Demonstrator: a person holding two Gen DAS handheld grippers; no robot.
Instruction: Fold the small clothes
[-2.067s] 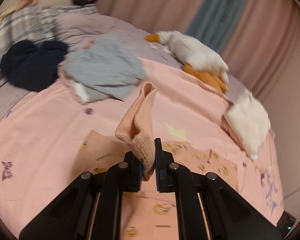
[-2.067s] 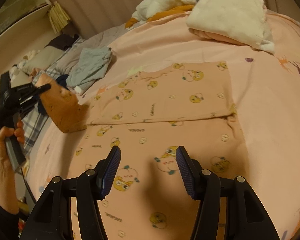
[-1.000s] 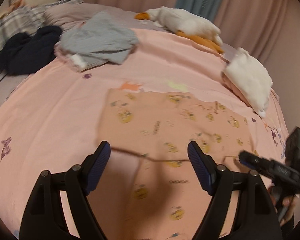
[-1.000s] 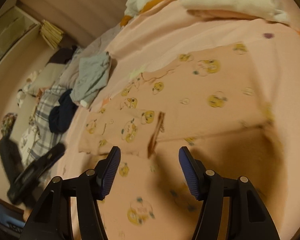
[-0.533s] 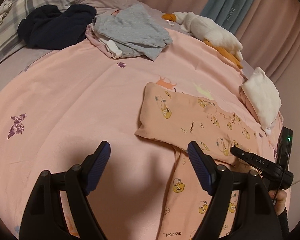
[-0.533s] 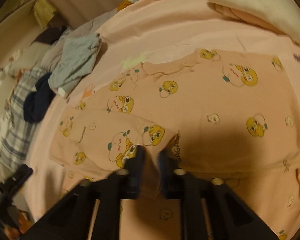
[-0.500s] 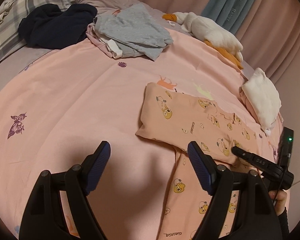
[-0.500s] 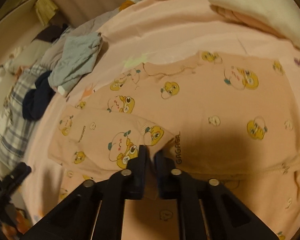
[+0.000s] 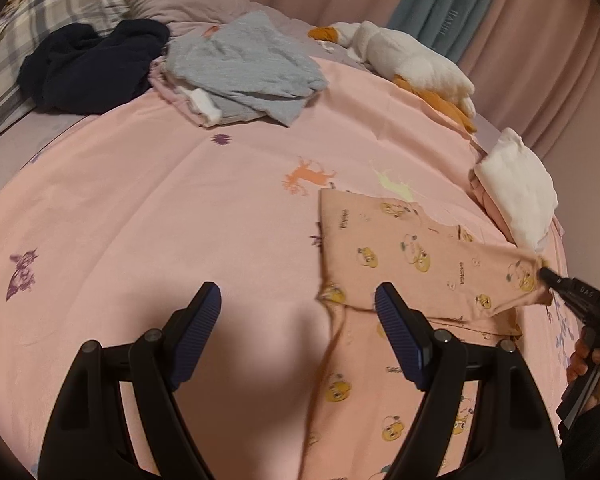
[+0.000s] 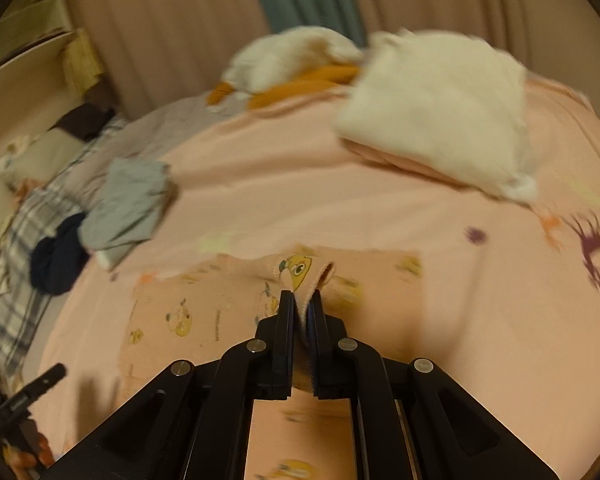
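1. A pink bed sheet (image 9: 180,208) with little animal prints is spread over the bed.
2. A pink shirt (image 9: 424,256) with yellow cartoon faces is laid on the sheet, toward the right side in the left wrist view.
3. One corner of the shirt is pinched by the right gripper (image 10: 301,300), and a small fold of cloth with a yellow face on it is seen poking up between the two black fingers.
4. The right gripper's jaws are nearly closed, with only the thin cloth between them.
5. In the left wrist view, the held corner is seen lifted off the bed and pulled toward the right edge, where the right gripper is held by a hand (image 9: 592,364).
6. The left gripper (image 9: 298,320) is held wide, and nothing is held between its blue pads (image 9: 198,332).
7. The left gripper is hung above the bare sheet, just beside the shirt's left edge, and its right finger is seen in front of the shirt.
8. A grey garment (image 9: 240,60) is piled far back on the bed, and a dark blue garment (image 9: 88,64) is lying just beside it.
9. A white stuffed duck (image 9: 412,64) with orange feet is laid near the curtains (image 9: 540,40).
10. A folded white cloth (image 9: 516,188) is set on something pink, near the shirt's far right corner.
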